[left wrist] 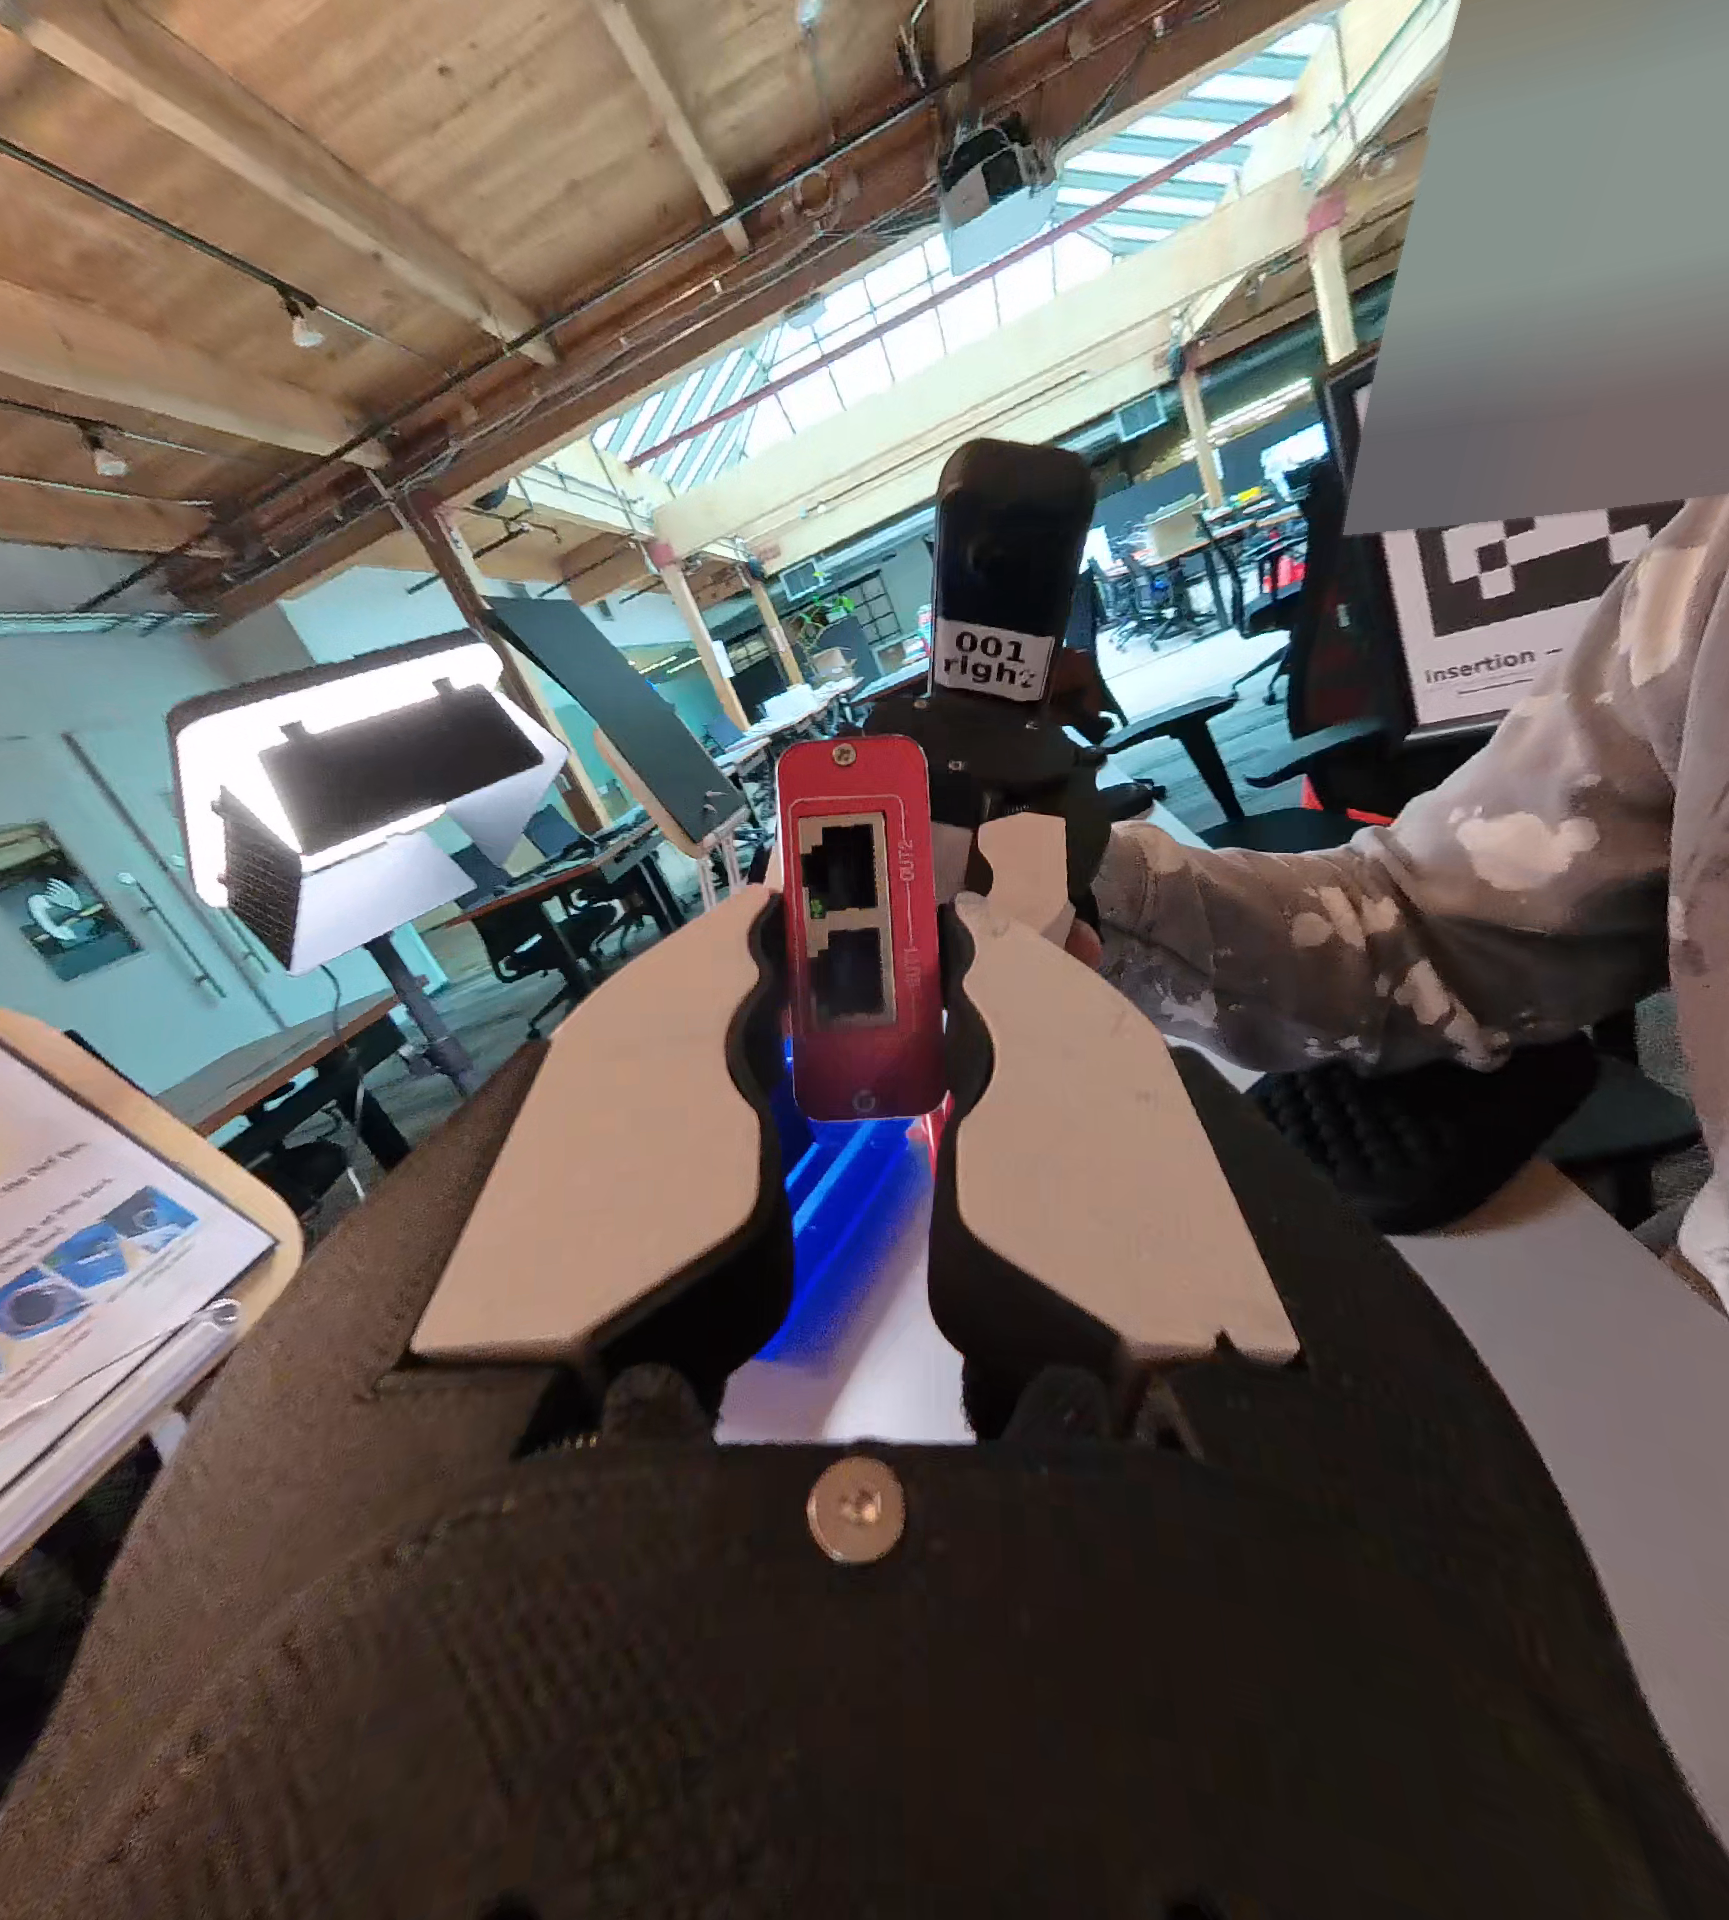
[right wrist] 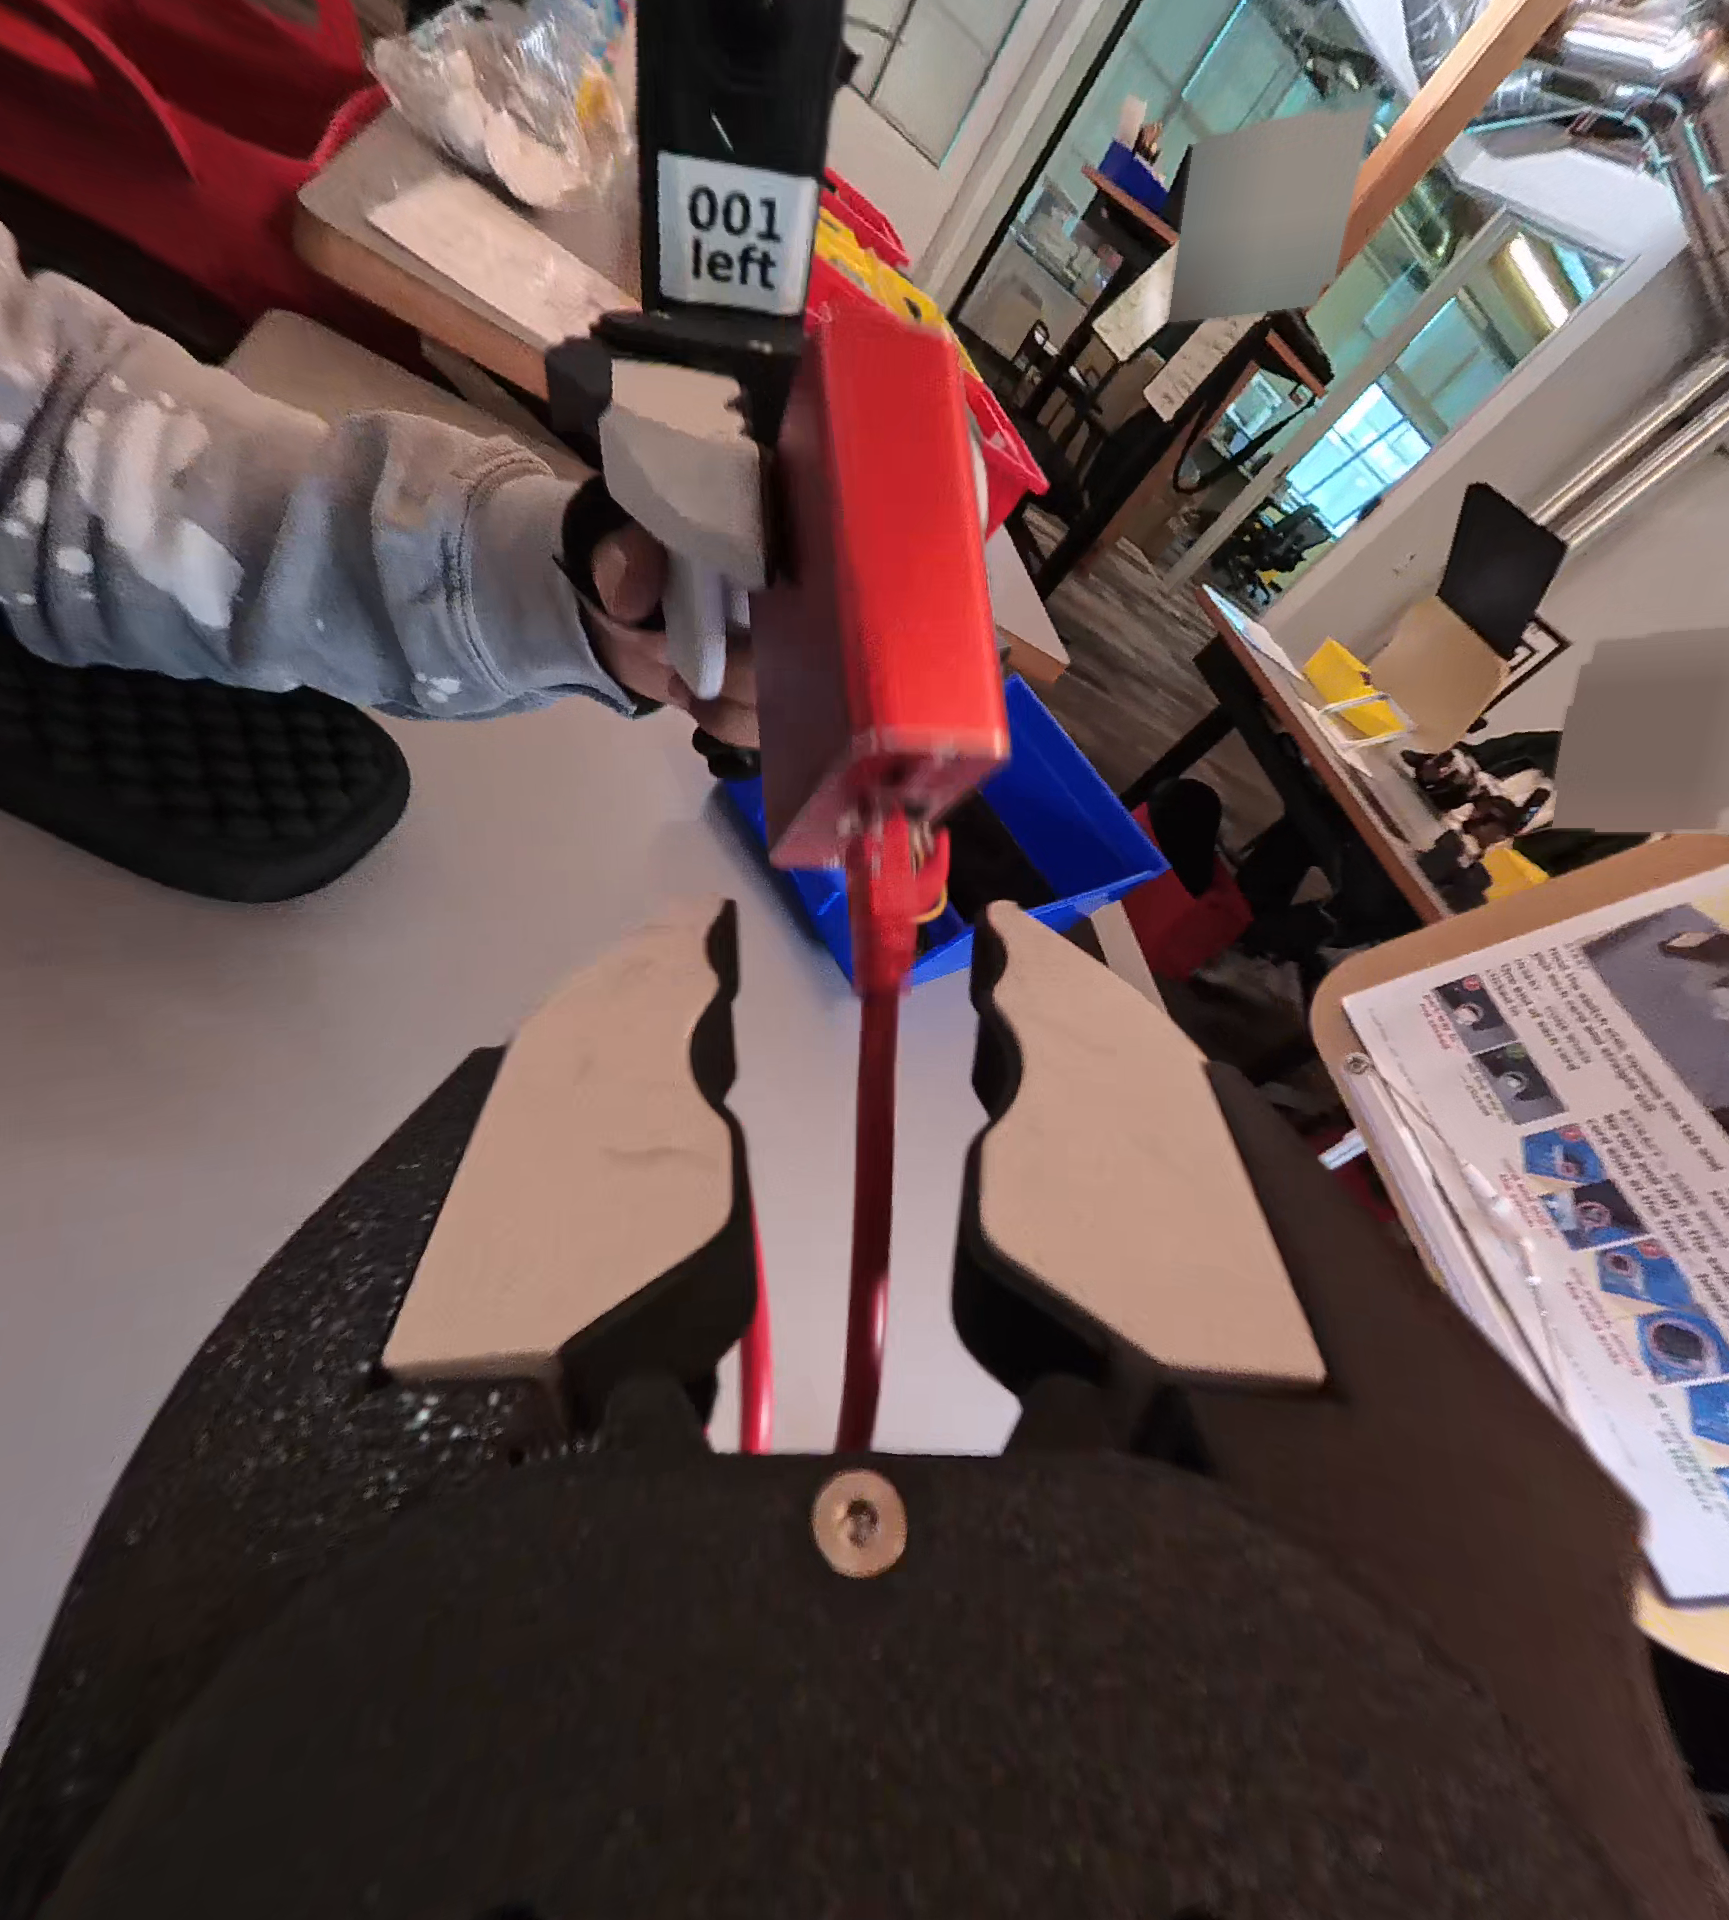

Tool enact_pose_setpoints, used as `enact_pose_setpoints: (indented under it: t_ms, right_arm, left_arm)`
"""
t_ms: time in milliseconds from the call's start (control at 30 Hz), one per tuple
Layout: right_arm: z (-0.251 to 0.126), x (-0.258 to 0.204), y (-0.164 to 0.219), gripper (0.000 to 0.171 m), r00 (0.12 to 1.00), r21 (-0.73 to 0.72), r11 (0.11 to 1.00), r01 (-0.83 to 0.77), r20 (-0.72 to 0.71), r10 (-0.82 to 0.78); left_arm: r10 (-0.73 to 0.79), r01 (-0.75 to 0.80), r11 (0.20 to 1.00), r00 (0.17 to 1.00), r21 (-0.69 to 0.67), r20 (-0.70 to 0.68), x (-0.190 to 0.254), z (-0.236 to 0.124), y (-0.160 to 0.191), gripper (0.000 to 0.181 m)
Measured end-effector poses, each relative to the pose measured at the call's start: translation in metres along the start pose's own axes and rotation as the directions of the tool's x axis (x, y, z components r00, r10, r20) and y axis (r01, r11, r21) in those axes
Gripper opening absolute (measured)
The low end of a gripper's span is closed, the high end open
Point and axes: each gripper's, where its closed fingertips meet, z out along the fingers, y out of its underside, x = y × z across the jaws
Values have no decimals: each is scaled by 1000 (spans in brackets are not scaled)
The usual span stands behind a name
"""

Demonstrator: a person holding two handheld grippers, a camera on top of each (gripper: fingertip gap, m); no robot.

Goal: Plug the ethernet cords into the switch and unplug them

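My left gripper (left wrist: 865, 914) is shut on the red switch (left wrist: 865, 1060) and holds it upright in the air. The switch's end face with two ports faces the left wrist camera, and both ports are empty. In the right wrist view the switch (right wrist: 881, 540) hangs in the left gripper (right wrist: 798, 623). A red ethernet cord (right wrist: 865, 1143) is plugged into its near end. My right gripper (right wrist: 860, 920) is open, with the cord running between its fingers without touching them. One right finger (left wrist: 1026, 873) shows behind the switch.
A blue bin (right wrist: 1068, 831) sits on the white table (right wrist: 164, 1039) under the switch. A wooden board with instruction sheets (right wrist: 1618, 1195) stands at the right. A black mesh pad (right wrist: 164, 769) and a person's sleeve (right wrist: 216, 540) are at the left.
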Motion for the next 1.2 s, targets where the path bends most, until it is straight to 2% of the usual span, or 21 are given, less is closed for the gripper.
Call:
enact_pose_setpoints:
  t_ms: [33,67,167,267,400,467,533,700,800,900,967,1033,1067,1133,1200]
  right_arm:
    - [1,-2,-2,31,1000,2,1000,17,-6,-17]
    - [2,-3,0,27,999,-22,999,32,-6,-32]
    - [-3,-4,12,25,999,-91,995,31,24,-29]
    - [-8,-6,23,22,997,-173,982,69,44,-62]
    - [-10,-8,34,15,985,-324,930,172,31,-171]
    - [-6,-15,39,15,978,-367,907,205,59,-198]
    - [-5,-12,46,15,973,-397,890,224,43,-225]
    - [-4,-4,29,15,980,-272,944,187,-14,-199]
    - [-10,4,5,19,990,-115,987,115,-62,-123]
    - [-24,22,-26,33,976,42,994,101,-199,-91]
    - [-38,28,-54,34,959,172,979,113,-278,-62]
    - [-48,22,-75,29,967,277,957,84,-256,-11]
    - [-48,14,-80,26,980,300,953,49,-200,13]
    - [-33,0,-73,27,994,268,962,-51,-75,73]
    - [-11,0,-51,31,991,192,975,-113,-49,124]
  left_arm:
    - [2,-2,1000,1000,-15,-7,1,2,6,28]
    - [7,-8,999,1000,-31,-15,3,4,12,28]
    - [0,-1,995,1000,-104,-17,1,6,28,27]
    - [-13,5,961,1000,-276,-26,1,5,51,28]
    - [156,-140,841,988,-523,-13,0,2,77,39]
    - [224,-205,790,974,-578,-39,4,5,86,31]
    - [293,-260,757,955,-600,-44,1,5,91,32]
    - [347,-315,808,938,-497,-30,-2,4,75,30]
    - [353,-316,853,936,-415,13,-5,2,55,28]
    - [354,-302,876,932,-375,77,-14,-3,39,28]
    - [324,-263,905,935,-333,142,-23,-8,28,28]
    - [273,-201,934,935,-297,225,-37,-14,20,28]
    - [238,-165,948,937,-273,258,-43,-17,17,28]
    - [153,-90,972,943,-217,296,-50,-20,13,28]
    - [71,-20,986,948,-164,310,-53,-21,12,28]
